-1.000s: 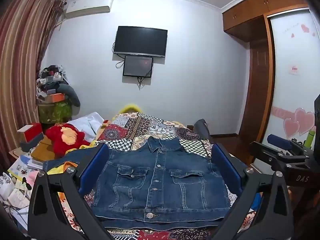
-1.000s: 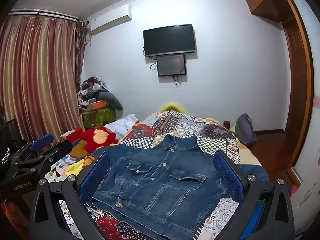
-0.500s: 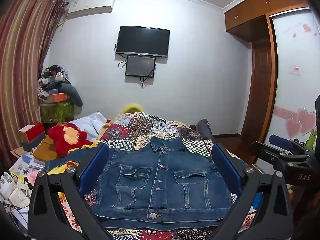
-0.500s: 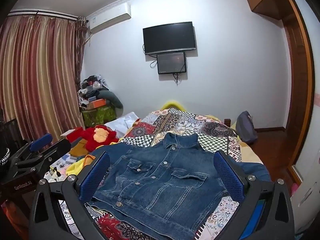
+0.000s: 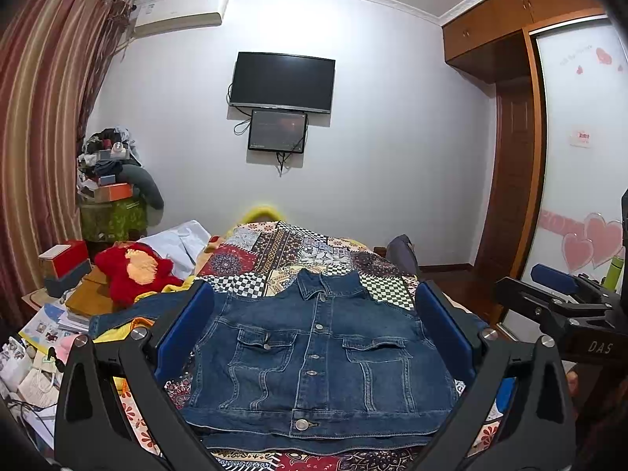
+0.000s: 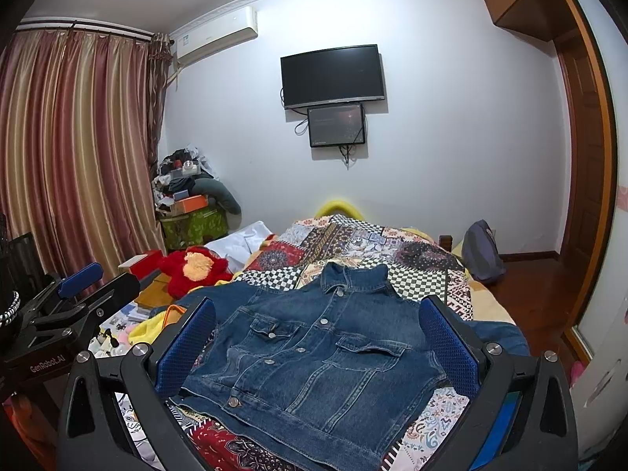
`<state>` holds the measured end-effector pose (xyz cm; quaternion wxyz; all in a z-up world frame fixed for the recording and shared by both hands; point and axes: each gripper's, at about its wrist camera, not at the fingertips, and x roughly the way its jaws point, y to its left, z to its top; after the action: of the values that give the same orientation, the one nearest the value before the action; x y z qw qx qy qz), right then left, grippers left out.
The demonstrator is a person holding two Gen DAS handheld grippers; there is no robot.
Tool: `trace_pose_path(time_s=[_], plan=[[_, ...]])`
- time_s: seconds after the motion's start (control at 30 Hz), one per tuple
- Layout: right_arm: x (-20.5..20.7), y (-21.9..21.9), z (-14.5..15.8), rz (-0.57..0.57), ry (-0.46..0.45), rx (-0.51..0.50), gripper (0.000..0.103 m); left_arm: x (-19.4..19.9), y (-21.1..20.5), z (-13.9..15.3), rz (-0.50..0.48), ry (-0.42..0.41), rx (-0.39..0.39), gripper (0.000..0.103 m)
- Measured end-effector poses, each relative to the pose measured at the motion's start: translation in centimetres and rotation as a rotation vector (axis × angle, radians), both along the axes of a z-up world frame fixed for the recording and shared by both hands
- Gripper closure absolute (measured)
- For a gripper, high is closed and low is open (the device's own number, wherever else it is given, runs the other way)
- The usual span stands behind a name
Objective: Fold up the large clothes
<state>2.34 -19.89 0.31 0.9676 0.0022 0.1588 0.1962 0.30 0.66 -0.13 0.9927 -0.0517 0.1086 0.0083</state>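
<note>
Denim jacket [image 5: 318,357] flat, buttoned, on patchwork quilt [image 5: 298,243]; left claw [image 5: 314,337], right claw [image 6: 316,339] both spread, empty.

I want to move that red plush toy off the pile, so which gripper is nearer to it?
Left. The left gripper hovers open on the toy's side of the bed, close to the red plush toy. The right gripper, also open, hangs off the opposite side, across the denim jacket.

Both wrist cameras look forward and slightly down over the bed [image 5: 302,243] from near its foot; they share the denim jacket [image 5: 318,357] and the wall television [image 6: 333,75].
</note>
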Motion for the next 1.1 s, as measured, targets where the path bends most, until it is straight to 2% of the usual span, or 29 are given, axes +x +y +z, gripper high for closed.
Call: trace_pose_path(time_s=[1.1], plan=[[0.07,0.19,-0.22,0.008,0.012,0.004,0.000,0.12,-0.08,-0.05,0.000,0.005,0.003,0.000]])
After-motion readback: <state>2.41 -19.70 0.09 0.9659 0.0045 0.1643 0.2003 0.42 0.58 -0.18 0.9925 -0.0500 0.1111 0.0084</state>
